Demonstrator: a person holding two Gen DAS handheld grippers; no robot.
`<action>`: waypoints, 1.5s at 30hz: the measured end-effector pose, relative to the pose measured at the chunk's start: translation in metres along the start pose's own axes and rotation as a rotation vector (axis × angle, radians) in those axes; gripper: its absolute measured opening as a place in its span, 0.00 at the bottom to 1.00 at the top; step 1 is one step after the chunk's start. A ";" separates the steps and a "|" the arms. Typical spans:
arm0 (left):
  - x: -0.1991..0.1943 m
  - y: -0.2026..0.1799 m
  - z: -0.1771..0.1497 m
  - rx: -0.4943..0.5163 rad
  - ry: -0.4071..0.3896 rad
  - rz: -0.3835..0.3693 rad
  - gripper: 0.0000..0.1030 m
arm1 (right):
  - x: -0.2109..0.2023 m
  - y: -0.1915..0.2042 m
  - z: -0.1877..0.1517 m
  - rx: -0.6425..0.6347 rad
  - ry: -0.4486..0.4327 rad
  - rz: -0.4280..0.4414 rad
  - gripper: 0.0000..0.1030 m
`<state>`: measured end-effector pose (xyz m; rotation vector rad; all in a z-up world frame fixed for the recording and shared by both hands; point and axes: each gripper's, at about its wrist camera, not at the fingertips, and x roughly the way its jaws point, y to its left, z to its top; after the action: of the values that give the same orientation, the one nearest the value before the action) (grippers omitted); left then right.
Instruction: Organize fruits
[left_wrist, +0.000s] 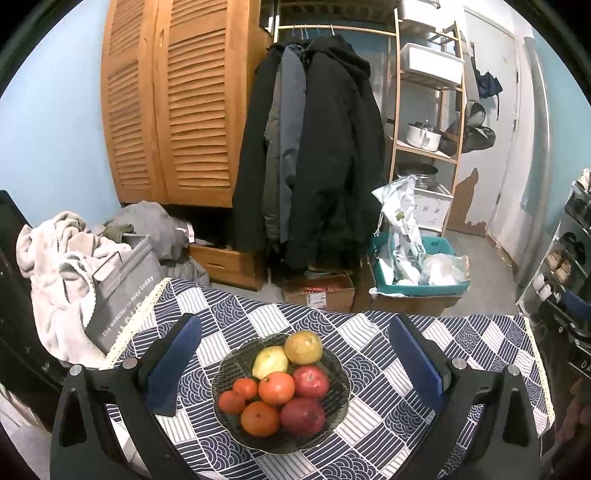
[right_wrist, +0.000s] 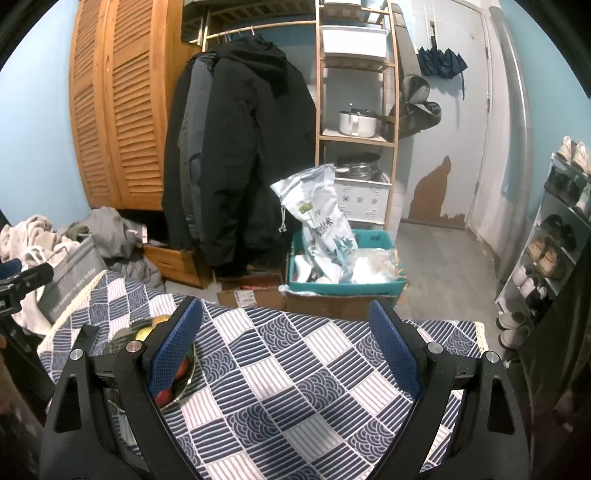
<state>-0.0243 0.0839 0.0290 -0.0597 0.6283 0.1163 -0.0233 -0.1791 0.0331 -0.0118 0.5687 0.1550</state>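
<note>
Fruit bowl sits centre-bench on blue-white patterned cloth, nothing blocking it. Laundry basket far left; coats, wooden shelf rack beyond. Count: four oranges, two apples, one lemon, one mango. Left gripper and right gripper fingers spread, empty.

So the bowl sits mid-bench, fruit piled in it: pear at the back, lemon just left of it. Behind the bench on the floor, a crate, with coats hanging further left.
</note>
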 end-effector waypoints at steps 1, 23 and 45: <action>0.000 0.000 0.000 0.001 0.001 0.000 0.99 | 0.000 0.000 0.000 -0.001 0.000 -0.001 0.87; -0.007 -0.005 0.003 0.011 -0.011 0.032 0.99 | -0.002 -0.006 -0.004 0.007 -0.005 -0.014 0.87; -0.010 -0.007 0.002 0.006 -0.018 0.042 0.99 | -0.002 -0.007 -0.002 0.005 -0.005 -0.025 0.87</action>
<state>-0.0304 0.0765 0.0367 -0.0391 0.6125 0.1554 -0.0249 -0.1865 0.0318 -0.0136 0.5640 0.1292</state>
